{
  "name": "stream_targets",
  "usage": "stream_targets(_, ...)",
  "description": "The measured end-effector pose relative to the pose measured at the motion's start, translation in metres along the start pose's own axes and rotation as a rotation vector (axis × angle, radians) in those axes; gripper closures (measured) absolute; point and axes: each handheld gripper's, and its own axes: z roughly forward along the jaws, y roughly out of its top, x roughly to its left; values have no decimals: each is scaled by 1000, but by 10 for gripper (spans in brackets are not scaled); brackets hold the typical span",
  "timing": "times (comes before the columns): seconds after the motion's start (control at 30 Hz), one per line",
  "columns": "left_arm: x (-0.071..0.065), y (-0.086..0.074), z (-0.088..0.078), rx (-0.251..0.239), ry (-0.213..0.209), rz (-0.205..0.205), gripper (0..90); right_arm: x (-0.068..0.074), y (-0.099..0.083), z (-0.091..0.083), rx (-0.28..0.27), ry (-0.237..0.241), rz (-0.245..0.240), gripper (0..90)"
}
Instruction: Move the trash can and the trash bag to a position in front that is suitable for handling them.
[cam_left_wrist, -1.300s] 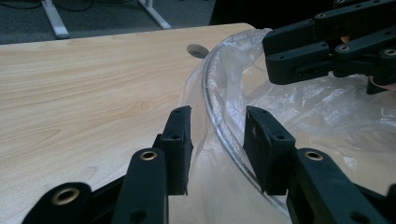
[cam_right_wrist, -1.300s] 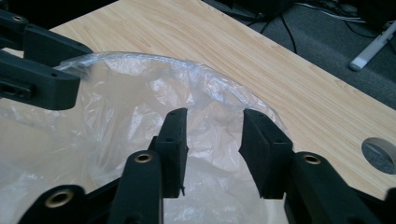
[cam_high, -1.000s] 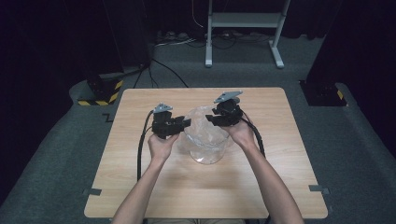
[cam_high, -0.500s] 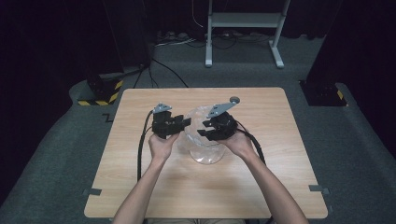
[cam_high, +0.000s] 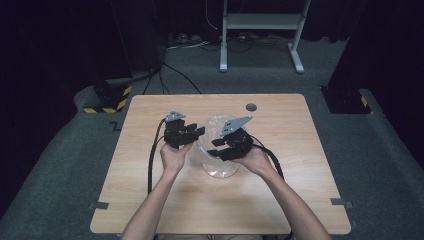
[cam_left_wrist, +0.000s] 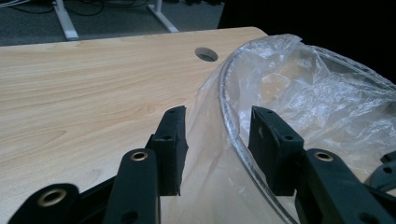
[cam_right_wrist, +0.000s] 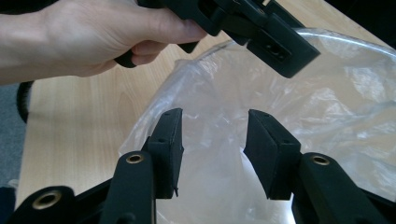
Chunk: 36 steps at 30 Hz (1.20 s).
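— Two things matter on your counter (cam_high: 150, 200), biggest first: where does the bowl sit?

— The clear bowl (cam_high: 220, 170) stands near the middle of the wooden counter, just ahead of your hands. A thin plastic bag (cam_high: 212, 131) lines it and spills over the rim on your left side, hanging down the outside wall.

— And your left tongs (cam_high: 193, 133)?

— They straddle the bowl's near-left rim. In the left gripper view one pad (cam_left_wrist: 173, 140) stands outside, against the loose film, and the other pad sits inside the bowl. A gap shows on both sides of the rim, so they stand open, gripping nothing; their jaws have just been opening a little, with rim and film between them.

— Your right tongs (cam_high: 216, 146)?

— They hover over the bowl's mouth, pointing toward your left hand (cam_high: 173, 156). In the right gripper view their pads stand apart with only crumpled film behind them, so they are open too and hold nothing.

— Anything smaller?

— A round cable hole (cam_high: 251, 106) lies in the counter, well behind the bowl toward the far right.
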Motion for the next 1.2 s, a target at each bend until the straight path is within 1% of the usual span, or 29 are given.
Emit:
stream_targets(0.03,0,0,-1,-3,4,8,563,-1,0,-1,-11,-15,3,564)
stream_targets(0.07,0,0,-1,-9,1,9,562,-3,0,-3,-26,-31,18,566)
stream_targets(0.13,-1,1,-3,-15,3,11,562,-11,3,-7,-47,-73,65,569)
stream_targets(0.17,-1,1,-4,-17,4,14,561,-15,5,-8,-43,-102,93,570)
stream_targets(0.23,-2,1,-4,-23,0,12,559,-24,10,-7,-17,-148,130,568)
stream_targets(0.3,-3,1,-6,-27,-9,12,556,-31,15,-3,14,-154,148,567)
stream_targets(0.33,-3,1,-6,-29,-8,16,556,-33,16,0,24,-160,151,570)
stream_targets(0.4,-3,2,-8,-29,-9,20,556,-37,20,5,49,-157,155,570)
stream_targets(0.47,-3,2,-9,-27,-10,18,556,-42,23,12,77,-159,149,582)
stream_targets(0.53,-2,2,-9,-21,-10,24,556,-46,26,14,84,-157,158,587)
stream_targets(0.57,-1,1,-9,-16,-7,31,556,-48,26,14,90,-162,147,592)
stream_targets(0.6,-1,1,-8,-13,-7,29,556,-49,27,15,97,-164,157,594)
stream_targets(0.63,-1,1,-8,-11,-6,27,556,-51,28,15,106,-168,160,596)
stream_targets(0.73,-1,-1,-7,-4,0,31,559,-56,27,16,131,-204,157,598)
stream_targets(0.77,0,-1,-7,-2,1,29,560,-57,26,15,136,-209,166,597)
stream_targets(0.83,1,-3,-6,-3,-2,23,557,-60,23,12,134,-223,175,592)
stream_targets(0.93,1,-3,-5,7,3,28,561,-67,17,5,133,-249,199,584)
stream_targets(0.97,0,-4,-4,7,1,23,561,-69,15,3,126,-248,200,586)
stream_targets(1.0,0,-4,-4,8,4,28,562,-70,14,1,120,-238,214,579)
stream_targets(1.1,0,-5,-3,8,1,23,563,-65,13,-3,107,-249,187,552)
stream_targets(1.13,0,-5,-3,6,2,24,562,-63,13,-5,94,-246,179,551)
stream_targets(1.2,0,-5,-4,4,2,23,561,-58,11,-8,87,-241,166,547)
